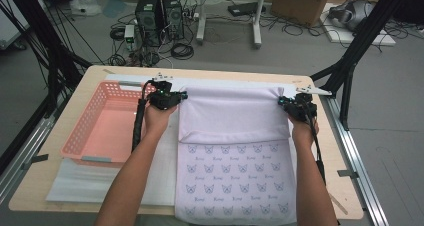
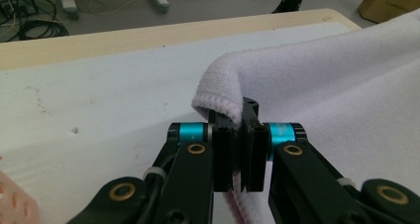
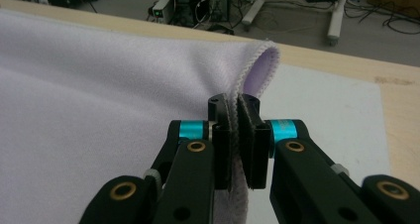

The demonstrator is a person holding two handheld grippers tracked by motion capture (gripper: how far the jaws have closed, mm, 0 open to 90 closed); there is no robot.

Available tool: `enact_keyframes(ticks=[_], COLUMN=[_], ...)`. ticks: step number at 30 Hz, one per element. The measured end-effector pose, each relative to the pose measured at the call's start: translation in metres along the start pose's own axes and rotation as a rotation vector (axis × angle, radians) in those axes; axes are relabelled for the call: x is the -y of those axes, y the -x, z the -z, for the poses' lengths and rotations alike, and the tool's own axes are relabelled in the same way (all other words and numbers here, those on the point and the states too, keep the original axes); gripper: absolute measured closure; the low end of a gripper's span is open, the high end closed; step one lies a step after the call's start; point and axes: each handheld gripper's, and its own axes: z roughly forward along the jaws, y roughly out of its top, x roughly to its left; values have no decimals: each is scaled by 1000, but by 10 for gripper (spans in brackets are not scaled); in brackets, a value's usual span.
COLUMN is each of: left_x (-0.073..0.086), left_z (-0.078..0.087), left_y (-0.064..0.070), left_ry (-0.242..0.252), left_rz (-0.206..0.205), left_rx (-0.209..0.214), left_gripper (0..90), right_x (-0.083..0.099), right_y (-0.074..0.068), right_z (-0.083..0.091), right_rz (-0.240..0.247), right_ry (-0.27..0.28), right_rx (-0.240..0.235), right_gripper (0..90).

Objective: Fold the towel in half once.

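— So what is hard to make out, starting nearest?

— From above, the near hem of the lilac towel (image 1: pixel 232 171) runs past the table's (image 1: pixel 55 136) near edge and is cut off, and the forearms cover strips of it. Its printed face shows near; the far half is folded over, plain side up.

— And the tongs?

— The left gripper (image 1: pixel 172 97) pinches the fold's far left corner, the right gripper (image 1: pixel 295 105) the far right one. The high view hides the jaws under each housing. The left gripper view shows its jaws narrow, clamped on the hem; the right gripper view shows the same on its corner.

— What lies around?

— A pink basket (image 1: pixel 85 131) just beside the towel's left edge, on a white mat (image 1: pixel 75 183). Farther off, beyond the table's far edge, computer towers (image 1: pixel 160 13) and cables on the floor.
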Motion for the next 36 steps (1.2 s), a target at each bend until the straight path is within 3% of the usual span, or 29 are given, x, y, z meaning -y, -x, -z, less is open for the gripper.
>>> enact_keyframes(ticks=[2,4,8,10,12,15,19,23,28,31,34,36], left_x=[2,7,18,24,26,34,49,63,82,93,99,98], left_z=[-1,-3,-1,0,1,7,13,19,24,24,20,21], left_y=[0,3,9,13,17,26,34,37,43,44,46,47], left_ry=[-12,-23,11,7,-33,18,0,-23,-46,-95,-207,-213], left_rz=[7,-9,3,2,-5,-21,-33,-16,-30,-38,-62,-83], left_rx=[-11,-23,36,65,92,119,153,183,192,210,218,185], left_gripper=[811,644,547,497,453,464,477,474,453,488,560,672], right_x=[-1,1,4,6,7,10,18,29,42,50,57,62], right_y=[-1,-2,0,0,0,0,1,2,0,0,-1,-2], right_z=[-1,-4,-2,3,8,15,24,31,35,32,30,28], right_rz=[-12,-25,-53,-52,-40,-43,-31,-39,-10,-7,-10,-9], right_ry=[6,-17,-46,-51,-65,-79,-111,-164,-202,-235,-240,-246], right_rx=[-2,-7,-20,-45,-61,-97,-121,-161,-176,-186,-182,-177], right_gripper=[837,729,617,613,607,588,585,566,569,559,544,552])
